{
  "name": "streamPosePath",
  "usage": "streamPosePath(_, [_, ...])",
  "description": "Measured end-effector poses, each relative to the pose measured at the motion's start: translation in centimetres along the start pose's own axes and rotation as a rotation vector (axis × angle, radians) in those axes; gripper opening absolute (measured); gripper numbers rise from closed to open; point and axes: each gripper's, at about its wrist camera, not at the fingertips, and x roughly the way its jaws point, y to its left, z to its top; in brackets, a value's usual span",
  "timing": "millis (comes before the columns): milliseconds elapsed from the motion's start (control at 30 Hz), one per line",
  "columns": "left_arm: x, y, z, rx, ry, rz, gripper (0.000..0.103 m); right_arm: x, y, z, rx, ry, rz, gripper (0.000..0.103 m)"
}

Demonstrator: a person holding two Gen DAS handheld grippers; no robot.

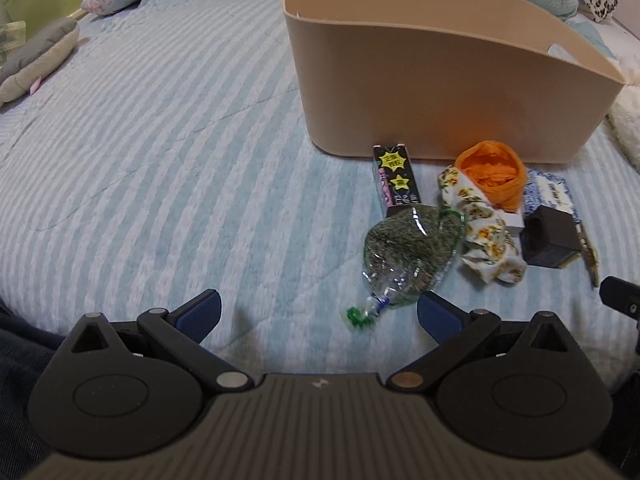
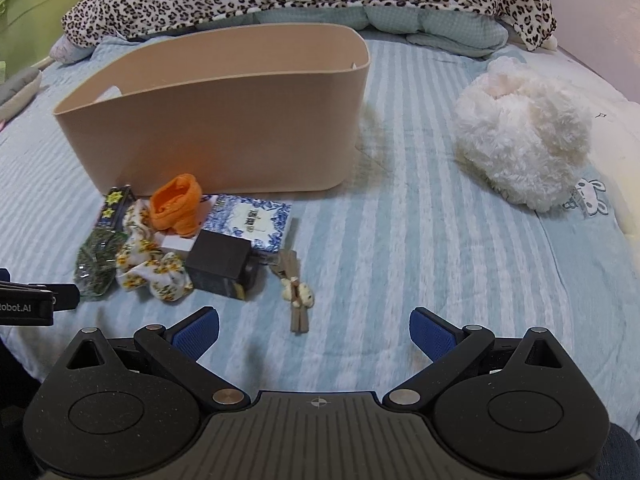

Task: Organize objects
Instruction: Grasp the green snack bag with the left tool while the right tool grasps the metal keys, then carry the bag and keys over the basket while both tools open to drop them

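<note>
Both grippers empty. My left gripper [image 1: 319, 312] has its jaws spread wide with nothing between them; my right gripper [image 2: 315, 328] likewise.

The clutter lies in one heap on the striped bedspread [image 1: 160, 160], pressed against the near wall of the tan bin [image 1: 440, 100]. I judge the bin is the destination, so the short carry suits.

Ahead and slightly right of the left gripper, just past its right pad: a crushed plastic bottle [image 1: 408, 252], green cap [image 1: 357, 316] pointing back at me. I judge the neck offers the firmest purchase. Beyond it a dark star-printed box [image 1: 396, 180] touches the bin wall.

Ahead-left of the right gripper: black cube [image 2: 222, 266], floral cloth [image 2: 154, 268], orange cloth [image 2: 178, 204], blue-patterned box [image 2: 256, 220]. Nearest, dead ahead, a wooden clip with a small bear [image 2: 296, 300].

Bin interior not visible; contents unknown. White plush [image 2: 524, 140] sits far right, well apart.
</note>
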Motion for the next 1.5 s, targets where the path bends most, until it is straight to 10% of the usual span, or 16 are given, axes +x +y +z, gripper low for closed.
streamPosePath(667, [3.5,-1.8,0.8,0.142,-0.068,-0.097,0.103,5.4,0.1,1.0,-0.093,0.016,-0.008,0.076])
streamPosePath(933, [2.2,-2.2,0.2,0.181,-0.106,-0.114,0.057,5.0,0.7,1.3,-0.095,-0.013,0.066,0.016])
streamPosePath(1100, [1.6,-2.4,-0.3,0.175,-0.117,-0.143,0.030,4.4,0.5,1.5,-0.059,-0.006,0.085,0.011])
streamPosePath(1500, [-2.5,-0.2,1.6,0.130,-0.196,-0.139,0.026,-1.2,-0.9,2.5,0.010,-0.127,0.090,0.012])
